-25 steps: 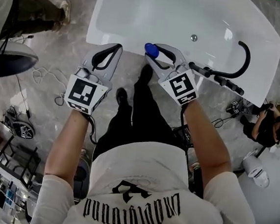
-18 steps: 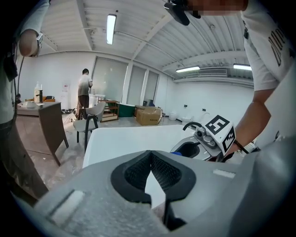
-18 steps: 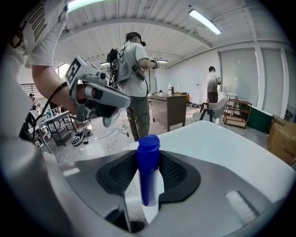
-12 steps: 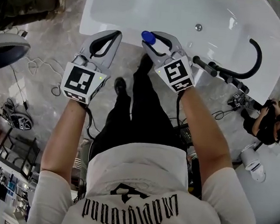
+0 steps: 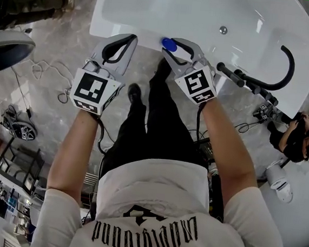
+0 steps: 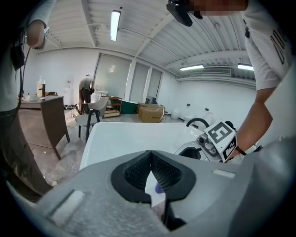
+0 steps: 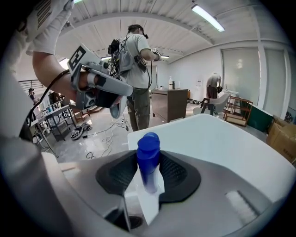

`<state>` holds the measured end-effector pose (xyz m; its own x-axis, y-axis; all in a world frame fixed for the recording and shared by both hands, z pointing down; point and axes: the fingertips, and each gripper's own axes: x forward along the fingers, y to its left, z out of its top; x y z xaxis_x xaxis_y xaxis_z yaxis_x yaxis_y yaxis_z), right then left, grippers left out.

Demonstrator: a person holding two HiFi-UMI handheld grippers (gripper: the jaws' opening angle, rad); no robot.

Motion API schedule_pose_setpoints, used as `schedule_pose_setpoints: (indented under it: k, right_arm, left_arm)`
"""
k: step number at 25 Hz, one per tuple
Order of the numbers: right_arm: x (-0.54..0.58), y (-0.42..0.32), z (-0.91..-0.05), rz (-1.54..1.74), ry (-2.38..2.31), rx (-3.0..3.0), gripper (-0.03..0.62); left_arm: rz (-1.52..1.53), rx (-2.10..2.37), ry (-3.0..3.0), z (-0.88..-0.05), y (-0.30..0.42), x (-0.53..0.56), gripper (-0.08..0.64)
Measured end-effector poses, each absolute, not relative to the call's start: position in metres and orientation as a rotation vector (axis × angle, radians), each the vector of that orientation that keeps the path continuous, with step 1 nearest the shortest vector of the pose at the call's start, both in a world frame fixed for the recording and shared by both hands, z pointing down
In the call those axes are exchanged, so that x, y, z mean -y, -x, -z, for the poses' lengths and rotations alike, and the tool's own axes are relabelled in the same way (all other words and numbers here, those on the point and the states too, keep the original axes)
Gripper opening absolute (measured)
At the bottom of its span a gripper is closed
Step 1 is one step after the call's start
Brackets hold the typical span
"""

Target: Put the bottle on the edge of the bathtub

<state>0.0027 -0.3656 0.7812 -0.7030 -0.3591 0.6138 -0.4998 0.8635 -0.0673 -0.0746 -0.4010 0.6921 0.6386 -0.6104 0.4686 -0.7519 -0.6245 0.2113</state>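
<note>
Carrying the bottle (image 5: 168, 43) between its pads, the right claw (image 5: 176, 46) is clenched on the body, and the blue cap pokes out past the jaw tips. From the head view the bottle sits right at the near rim of the bathtub (image 5: 143, 41), about where the white edge meets the marble floor (image 5: 52, 56). I cannot tell whether its base touches the rim yet. The left claw (image 6: 151, 153) is closed on nothing, its pads meeting at the tips. It hangs just beside the right one, over the same stretch of rim.

The main risk, as I judge it, is the landing spot. The rim looks narrow and glossy, so a base set partly over either side would tip the bottle onto the floor by the person's feet or send it sliding into the tub. The bottle is tall and slim, so letting go while it leans, or before its base rests flat, would likely topple it. Jaws that part unevenly could drag it sideways as they come off. The idle left claw is close enough to knock it on any careless swing, while the black hose (image 5: 283, 70) lies well apart and poses no trouble
</note>
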Motion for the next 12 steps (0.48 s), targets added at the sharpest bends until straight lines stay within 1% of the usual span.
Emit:
schedule_pose_setpoints:
  k: [6, 12]
  right_arm:
    - [0.357, -0.001, -0.784, -0.311, -0.626, 2.404, 0.150]
    - [0.351, -0.003, -0.787, -0.312, -0.639, 2.390, 0.177]
  left_arm:
    - [-0.507, 1.078, -2.463, -0.693, 0.078, 0.394, 0.008]
    - [-0.504, 1.085, -2.463, -0.690, 0.078, 0.387, 0.008]
